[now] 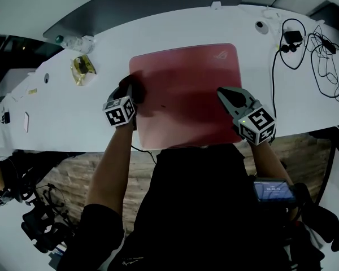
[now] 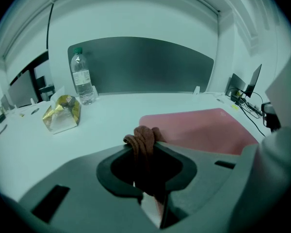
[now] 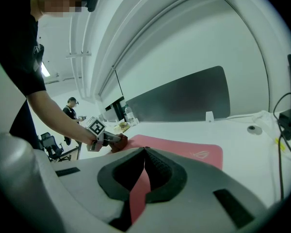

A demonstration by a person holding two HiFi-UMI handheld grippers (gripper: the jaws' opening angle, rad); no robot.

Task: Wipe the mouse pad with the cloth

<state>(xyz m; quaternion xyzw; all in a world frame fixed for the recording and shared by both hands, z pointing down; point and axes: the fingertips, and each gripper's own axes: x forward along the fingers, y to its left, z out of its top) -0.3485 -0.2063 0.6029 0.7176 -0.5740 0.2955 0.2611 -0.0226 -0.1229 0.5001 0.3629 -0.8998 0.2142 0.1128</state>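
Left gripper (image 2: 146,155) is clamped on the bunched brown cloth (image 2: 143,138), most of it buried between the jaws, at the left edge of the pink mouse pad (image 1: 186,83) on the white worktop (image 1: 62,112); beyond stand a clear bottle (image 2: 82,79), contents hard to judge, and a crumpled gold packet (image 2: 62,113); right gripper (image 3: 145,152), jaws together and empty, is over the pad's right part; cables (image 1: 322,55) tangle far right.

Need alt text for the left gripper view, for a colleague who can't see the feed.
The left gripper is shut on a bunched brown cloth at the left edge of a pink mouse pad on a white table. Behind stand a clear water bottle and a crumpled gold foil packet, before a dark divider panel.
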